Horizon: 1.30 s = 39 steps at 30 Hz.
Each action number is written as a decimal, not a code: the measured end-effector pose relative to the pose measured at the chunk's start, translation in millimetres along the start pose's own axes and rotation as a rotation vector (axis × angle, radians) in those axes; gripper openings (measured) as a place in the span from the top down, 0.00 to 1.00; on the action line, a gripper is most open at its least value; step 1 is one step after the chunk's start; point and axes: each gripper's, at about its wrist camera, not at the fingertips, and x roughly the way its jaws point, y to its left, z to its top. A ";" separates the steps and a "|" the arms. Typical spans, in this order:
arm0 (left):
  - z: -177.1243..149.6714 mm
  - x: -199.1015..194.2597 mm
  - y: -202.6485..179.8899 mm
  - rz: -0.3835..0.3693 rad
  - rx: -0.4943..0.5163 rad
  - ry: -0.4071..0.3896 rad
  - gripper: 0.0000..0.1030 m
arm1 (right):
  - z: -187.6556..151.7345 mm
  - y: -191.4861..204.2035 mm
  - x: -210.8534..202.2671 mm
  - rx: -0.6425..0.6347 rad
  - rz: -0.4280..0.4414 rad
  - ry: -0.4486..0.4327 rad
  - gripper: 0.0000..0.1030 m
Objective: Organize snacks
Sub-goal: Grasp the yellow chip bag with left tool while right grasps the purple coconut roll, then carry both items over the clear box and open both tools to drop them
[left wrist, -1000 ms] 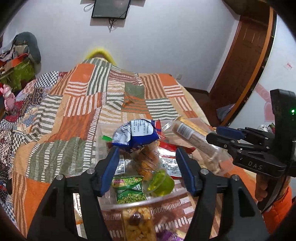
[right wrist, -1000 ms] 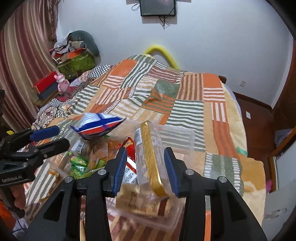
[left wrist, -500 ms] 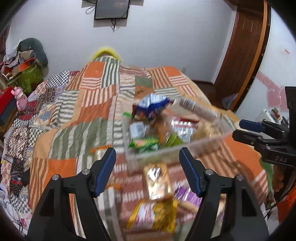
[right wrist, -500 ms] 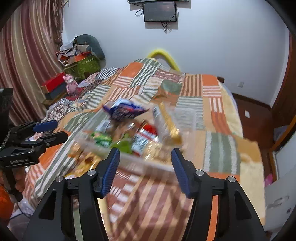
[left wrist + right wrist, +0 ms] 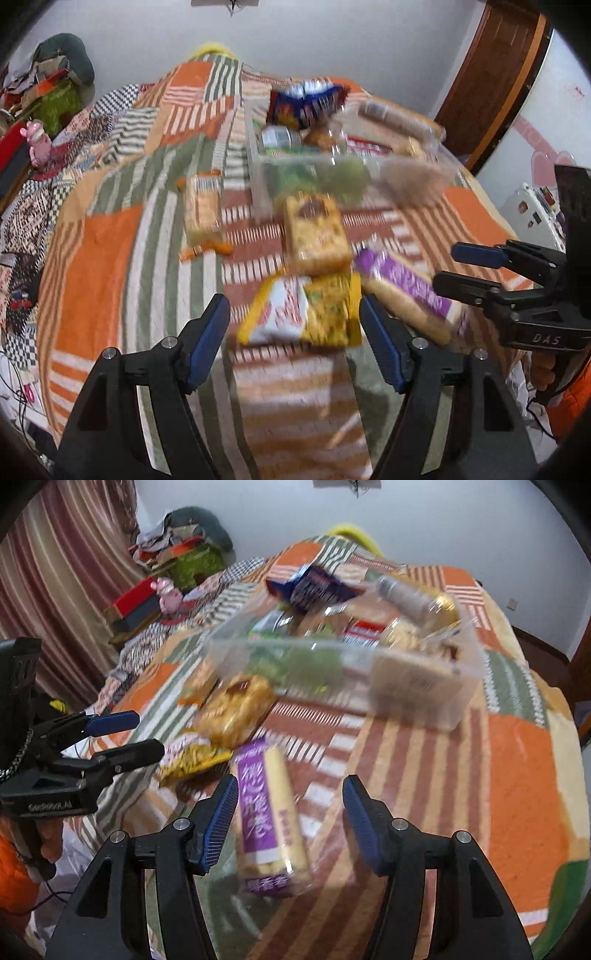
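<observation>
A clear plastic bin (image 5: 266, 181) (image 5: 458, 686) holding several snack packs stands on the patchwork bedspread. In front of it lie loose packs: a yellow noodle packet (image 5: 306, 314) (image 5: 192, 757), a tan snack bag (image 5: 314, 232) (image 5: 236, 709), a purple-labelled biscuit roll (image 5: 410, 291) (image 5: 269, 819) and an orange-ended pack (image 5: 203, 218). My left gripper (image 5: 295, 336) is open and empty, just before the yellow packet. My right gripper (image 5: 288, 823) is open and empty, with the purple roll lying between its fingers; it also shows in the left wrist view (image 5: 461, 266).
The bedspread (image 5: 96, 258) (image 5: 517, 775) falls off at the near and right edges. A pink toy (image 5: 37, 140), red box (image 5: 133, 602) and clothes pile (image 5: 184, 542) sit at the left. A wooden door (image 5: 487, 74) is at the right.
Both grippers pulled back from the bin toward the near edge of the bed and tilted down. The loose packs in front of the bin came into view. Both stay open.
</observation>
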 end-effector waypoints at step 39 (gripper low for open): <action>-6.1 14.7 8.0 0.000 -0.040 -0.033 0.74 | -12.4 -28.3 -21.9 0.095 -0.053 -0.041 0.59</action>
